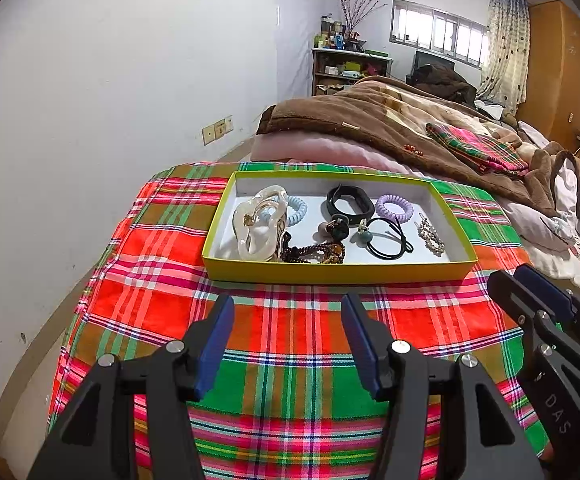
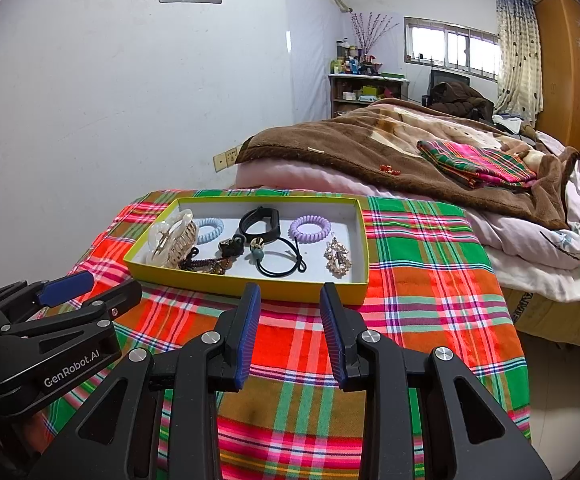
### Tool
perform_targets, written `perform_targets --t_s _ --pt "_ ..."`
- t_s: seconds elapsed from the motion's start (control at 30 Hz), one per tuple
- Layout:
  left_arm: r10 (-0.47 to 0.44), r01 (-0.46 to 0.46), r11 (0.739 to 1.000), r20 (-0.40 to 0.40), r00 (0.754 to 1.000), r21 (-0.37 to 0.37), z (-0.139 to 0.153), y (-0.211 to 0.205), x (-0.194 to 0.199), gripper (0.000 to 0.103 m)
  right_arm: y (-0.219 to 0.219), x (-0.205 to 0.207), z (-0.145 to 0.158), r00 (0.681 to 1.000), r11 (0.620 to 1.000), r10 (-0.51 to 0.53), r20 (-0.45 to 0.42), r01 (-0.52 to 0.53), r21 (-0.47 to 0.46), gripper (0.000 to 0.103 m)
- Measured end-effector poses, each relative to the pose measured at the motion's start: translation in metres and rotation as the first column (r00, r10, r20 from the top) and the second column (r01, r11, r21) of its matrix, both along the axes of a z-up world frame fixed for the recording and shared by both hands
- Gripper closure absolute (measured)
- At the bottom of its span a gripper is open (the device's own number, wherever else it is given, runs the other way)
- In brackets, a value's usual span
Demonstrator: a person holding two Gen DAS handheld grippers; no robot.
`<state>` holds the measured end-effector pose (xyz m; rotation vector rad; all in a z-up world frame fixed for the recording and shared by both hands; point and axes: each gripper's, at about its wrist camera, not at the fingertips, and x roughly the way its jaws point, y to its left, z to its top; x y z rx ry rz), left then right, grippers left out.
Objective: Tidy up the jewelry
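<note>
Before the yellow tray, left tool marked "GenRobot.AI" and right tool both agape, empty

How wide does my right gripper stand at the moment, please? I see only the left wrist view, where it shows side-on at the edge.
Observer: The right gripper is open and empty, its pads apart just short of the near wall of the yellow tray.
Operator: Thank you. Which item does it point at?
Observer: Roughly at the black hair tie with the teal bead, which lies straight ahead of the gap.
Operator: Does my left gripper carry any marking on its side?
Observer: Yes, the left gripper reads GenRobot.AI in white along its body.
</note>
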<state>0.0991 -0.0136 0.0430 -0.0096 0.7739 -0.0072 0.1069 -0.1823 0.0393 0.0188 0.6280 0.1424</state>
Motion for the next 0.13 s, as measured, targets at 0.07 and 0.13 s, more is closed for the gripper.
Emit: perform_targets --t_s 0.07,0.13 --pt "0.001 -0.001 1.0 -0.003 1.0 -0.001 -0.0005 0.0004 0.0002 0.045 0.0 -0.0001 0.0001 1.0 1.0 0.0 0.001 0.0 0.0 0.071" --pt "0.002 -0.002 1.0 -0.005 1.0 -0.005 -0.0005 0.0004 0.0005 0.045 0.0 -0.0001 0.0001 1.0 1.0 0.001 0.002 -0.001 0.0 0.071"
